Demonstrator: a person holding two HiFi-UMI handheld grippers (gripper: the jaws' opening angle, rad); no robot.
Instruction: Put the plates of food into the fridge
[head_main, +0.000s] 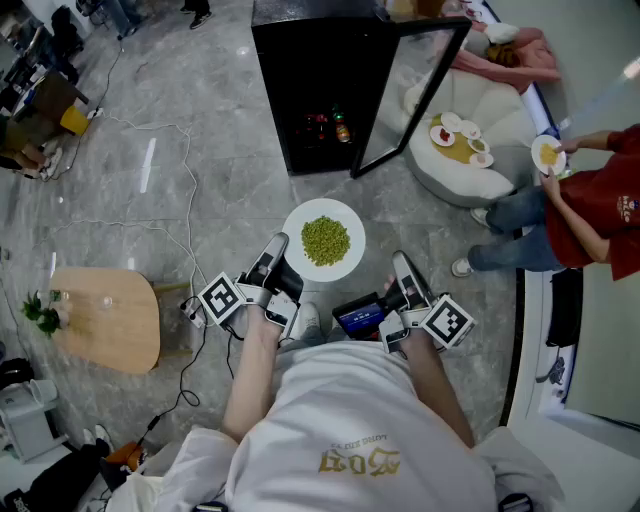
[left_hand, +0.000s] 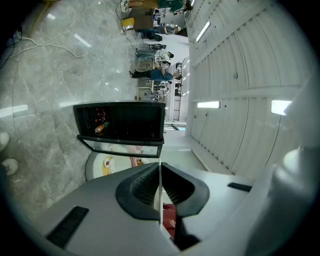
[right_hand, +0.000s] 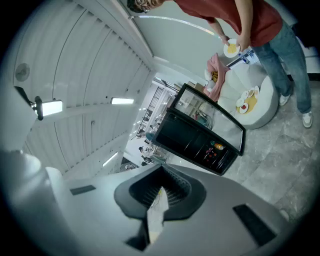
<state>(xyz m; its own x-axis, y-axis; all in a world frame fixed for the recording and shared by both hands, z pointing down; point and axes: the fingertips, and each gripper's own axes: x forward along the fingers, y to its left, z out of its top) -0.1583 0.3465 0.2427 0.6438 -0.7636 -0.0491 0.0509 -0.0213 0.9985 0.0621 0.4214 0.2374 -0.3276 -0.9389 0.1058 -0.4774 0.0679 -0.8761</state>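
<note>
A white plate (head_main: 323, 240) heaped with green peas hangs over the floor in front of me. My left gripper (head_main: 278, 250) is shut on its lower left rim, which shows as a thin white edge (left_hand: 160, 172) between the pads. My right gripper (head_main: 400, 265) stands a little right of the plate, apart from it in the head view, with its jaws closed and a pale strip between the pads (right_hand: 158, 200). The black fridge (head_main: 330, 90) stands ahead with its glass door (head_main: 415, 90) swung open and bottles inside. The fridge also shows in the left gripper view (left_hand: 120, 120) and the right gripper view (right_hand: 195, 140).
A round white table (head_main: 470, 185) right of the fridge carries several small plates of food. A person in red (head_main: 600, 200) beside it holds another plate (head_main: 547, 155). A wooden side table (head_main: 110, 320) stands at the left, and cables (head_main: 170, 200) run across the grey floor.
</note>
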